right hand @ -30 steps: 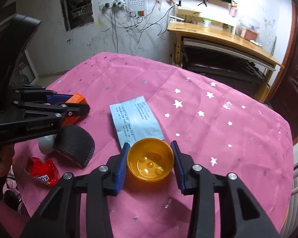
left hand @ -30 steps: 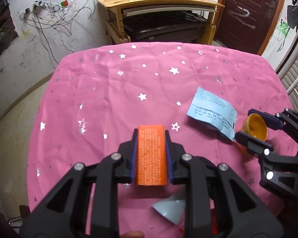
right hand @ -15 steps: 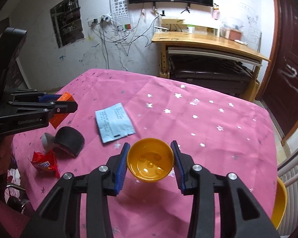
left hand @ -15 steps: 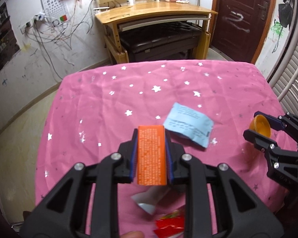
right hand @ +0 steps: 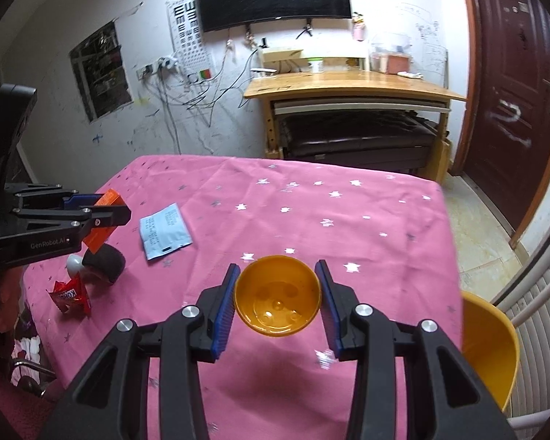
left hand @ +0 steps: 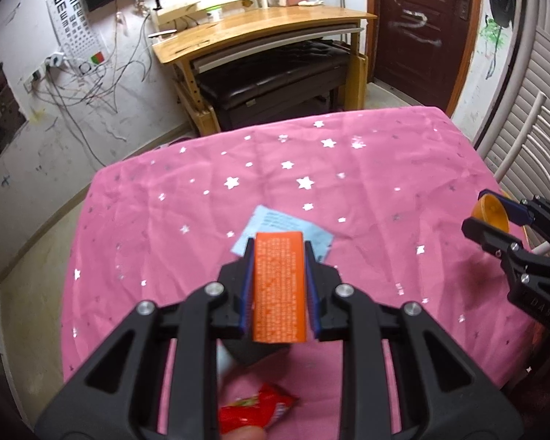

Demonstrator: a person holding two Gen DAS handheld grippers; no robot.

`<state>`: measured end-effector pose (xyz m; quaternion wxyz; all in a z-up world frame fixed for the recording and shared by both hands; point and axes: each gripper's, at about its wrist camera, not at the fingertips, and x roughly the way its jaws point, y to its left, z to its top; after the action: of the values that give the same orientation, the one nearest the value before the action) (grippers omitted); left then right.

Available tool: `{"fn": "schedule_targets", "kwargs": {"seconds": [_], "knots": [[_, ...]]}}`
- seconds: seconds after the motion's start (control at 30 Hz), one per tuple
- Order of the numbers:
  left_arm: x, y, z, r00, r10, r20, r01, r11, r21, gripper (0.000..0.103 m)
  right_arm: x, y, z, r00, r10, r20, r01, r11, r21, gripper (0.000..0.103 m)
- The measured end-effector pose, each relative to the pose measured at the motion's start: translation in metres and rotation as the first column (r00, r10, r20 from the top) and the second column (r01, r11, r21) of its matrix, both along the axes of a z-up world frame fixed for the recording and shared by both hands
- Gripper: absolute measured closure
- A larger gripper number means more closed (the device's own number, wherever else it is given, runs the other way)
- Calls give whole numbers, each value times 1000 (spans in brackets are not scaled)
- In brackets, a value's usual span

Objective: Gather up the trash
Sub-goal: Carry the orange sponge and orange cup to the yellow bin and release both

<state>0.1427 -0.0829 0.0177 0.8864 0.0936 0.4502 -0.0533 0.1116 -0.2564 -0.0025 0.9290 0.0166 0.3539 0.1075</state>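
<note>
With the right gripper [right hand: 277, 306] clamping the small orange cup [right hand: 278, 295] and the left gripper [left hand: 278, 286] gripping the orange box [left hand: 279, 288] above the tabletop [right hand: 366, 227], both should clear the yellow bin's [right hand: 491, 348] rim before the jaws release.

Layout around the paper sheet [right hand: 165, 234] on the table [right hand: 385, 227]
Dark pouch [right hand: 104, 262] and snack wrapper [right hand: 69, 295] left of sheet, nearer camera — bin [right hand: 489, 352] far right, off table edge — desk [right hand: 348, 86] behind.
</note>
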Motion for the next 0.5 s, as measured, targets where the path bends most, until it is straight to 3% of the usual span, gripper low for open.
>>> {"fn": "schedule_targets", "kwargs": {"seconds": [0.3,0.5], "knots": [[5,-56,1,997,-77,-11,77,997,14,81,-22,-64,3,993,-112,31,111,992,52,67],[12,-104,2,989,-148,-27,147,989,-29,81,-40,-120,2,971,-236,47,231,968,97,67]]}}
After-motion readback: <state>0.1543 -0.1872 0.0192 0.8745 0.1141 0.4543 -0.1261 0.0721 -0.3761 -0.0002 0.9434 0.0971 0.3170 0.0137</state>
